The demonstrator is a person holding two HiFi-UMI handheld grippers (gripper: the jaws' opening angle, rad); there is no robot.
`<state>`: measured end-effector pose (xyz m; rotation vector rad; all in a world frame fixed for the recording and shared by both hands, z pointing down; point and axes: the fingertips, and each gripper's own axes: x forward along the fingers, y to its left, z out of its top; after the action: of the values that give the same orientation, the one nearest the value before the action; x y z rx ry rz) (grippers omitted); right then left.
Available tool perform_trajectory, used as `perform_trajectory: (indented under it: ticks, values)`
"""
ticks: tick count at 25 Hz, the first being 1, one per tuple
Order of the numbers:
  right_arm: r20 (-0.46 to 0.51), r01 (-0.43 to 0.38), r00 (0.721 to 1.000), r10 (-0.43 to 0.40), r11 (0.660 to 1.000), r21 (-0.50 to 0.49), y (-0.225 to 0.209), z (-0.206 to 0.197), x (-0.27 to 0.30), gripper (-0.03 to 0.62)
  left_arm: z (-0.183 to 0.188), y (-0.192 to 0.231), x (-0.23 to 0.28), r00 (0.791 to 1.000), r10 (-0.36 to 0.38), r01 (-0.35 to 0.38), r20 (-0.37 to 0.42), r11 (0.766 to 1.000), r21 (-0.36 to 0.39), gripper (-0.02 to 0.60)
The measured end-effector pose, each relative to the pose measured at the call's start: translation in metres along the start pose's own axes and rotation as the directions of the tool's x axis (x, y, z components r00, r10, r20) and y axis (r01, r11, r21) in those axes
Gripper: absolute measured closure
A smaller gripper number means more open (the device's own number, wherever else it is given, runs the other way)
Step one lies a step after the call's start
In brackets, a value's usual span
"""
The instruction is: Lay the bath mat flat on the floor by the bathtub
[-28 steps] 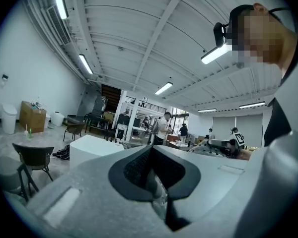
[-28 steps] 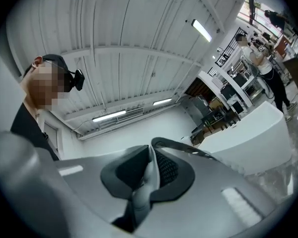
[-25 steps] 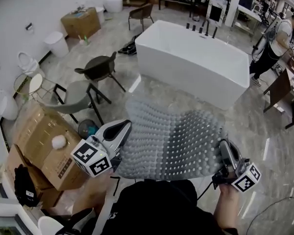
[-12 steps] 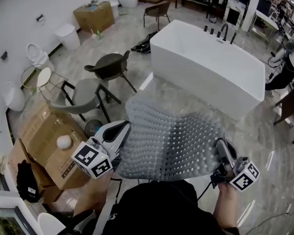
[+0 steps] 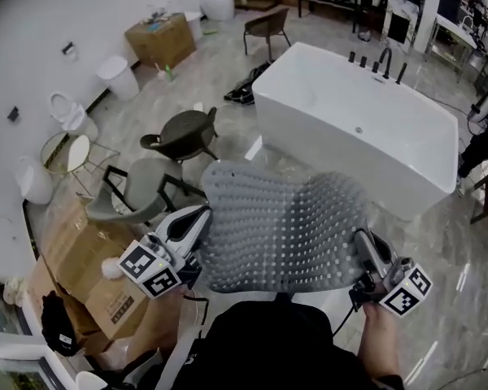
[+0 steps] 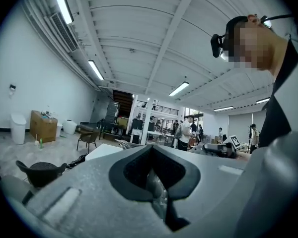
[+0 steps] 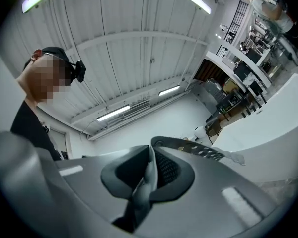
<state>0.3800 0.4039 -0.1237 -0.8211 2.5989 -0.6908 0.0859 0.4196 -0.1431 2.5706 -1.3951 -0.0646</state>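
Jaws of left gripper (image 5: 202,215), right gripper (image 5: 363,240) clamping bath mat (image 5: 281,226), spread toward bathtub (image 5: 325,154)

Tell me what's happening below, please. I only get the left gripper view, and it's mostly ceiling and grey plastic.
Observer: The left tool is shut on one near corner of a grey studded mat, which the head view shows spread out in front of the person.
Operator: Is anything holding the other side?
Observer: Yes. The right tool is shut on the other near corner, so the mat is stretched between the two, with the white tub just beyond it.
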Motion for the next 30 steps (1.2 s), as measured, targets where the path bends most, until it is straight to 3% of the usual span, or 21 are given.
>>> perform_trajectory:
  ticks: [5,9,16,19,30]
  values:
    - [-0.003,-0.005,1.0,0.005,1.0,-0.018,-0.036,0.022,0.031,0.576,0.014,0.032,0.047,0.999,0.033,-0.032,-0.01,0.998,0.05,0.574]
    - [-0.012,0.015,1.0,-0.016,1.0,-0.023,-0.055,0.027,0.054,0.576,0.021,0.057,0.08,1.0,0.013,-0.012,-0.016,0.998,0.058,0.574]
    - [-0.001,0.106,0.994,-0.106,0.994,-0.025,-0.085,0.024,0.101,0.576,0.018,0.119,0.123,0.997,-0.074,0.074,-0.024,0.997,0.023,0.574]
    - [0.037,0.156,0.987,-0.155,0.988,-0.011,-0.094,0.027,0.13,0.576,0.019,0.151,0.141,0.993,-0.108,0.11,-0.056,0.993,0.045,0.574]
    - [0.169,0.354,0.923,-0.345,0.935,-0.027,-0.106,0.022,0.257,0.576,0.053,0.293,0.19,0.941,-0.324,0.332,-0.1,0.94,0.081,0.574]
